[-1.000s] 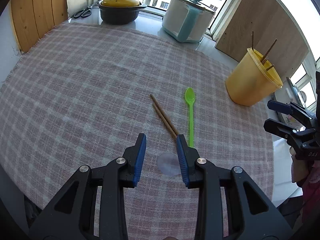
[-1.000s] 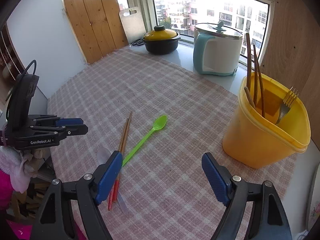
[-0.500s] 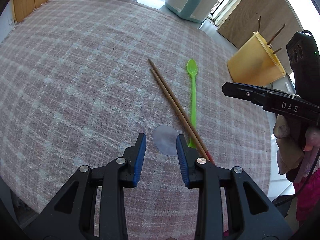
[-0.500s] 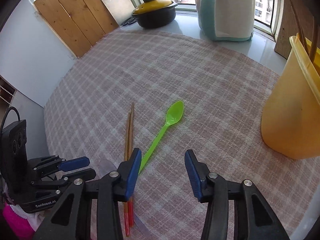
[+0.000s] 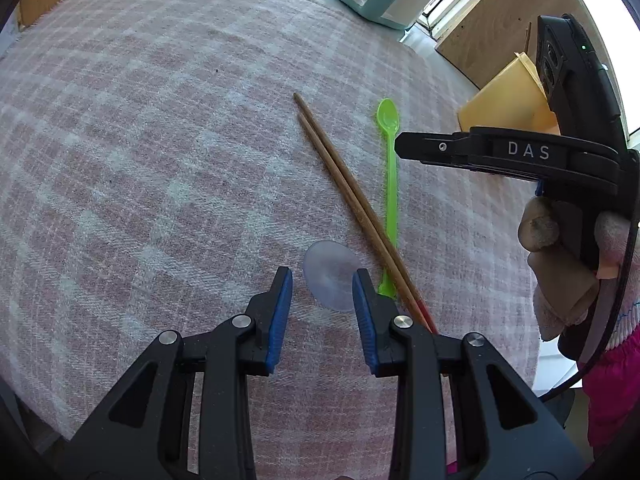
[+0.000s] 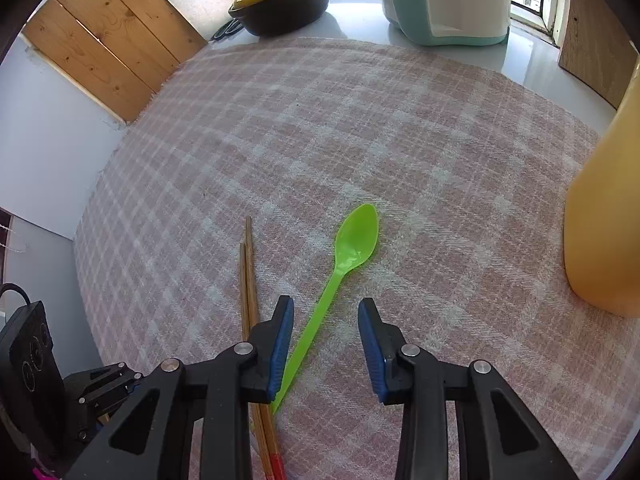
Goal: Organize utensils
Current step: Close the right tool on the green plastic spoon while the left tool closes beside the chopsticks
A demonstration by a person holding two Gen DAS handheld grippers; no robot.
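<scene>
Right tongs part open, empty, straddling the green spoon handle at lower centre, lined up to pinch it. Left tongs part open, empty, over the clear disc. Chopsticks touch the spoon on the bench; yellow bin at right edge, likely destination.

1. The left gripper, at the lower centre of its own view, has matte black plastic arms, ribbed blue finger pads and silver screws.
2. The right gripper is built the same; "DAS" is printed in white along its side.
3. The hand in a pale knit glove shows above a magenta sleeve.
</scene>
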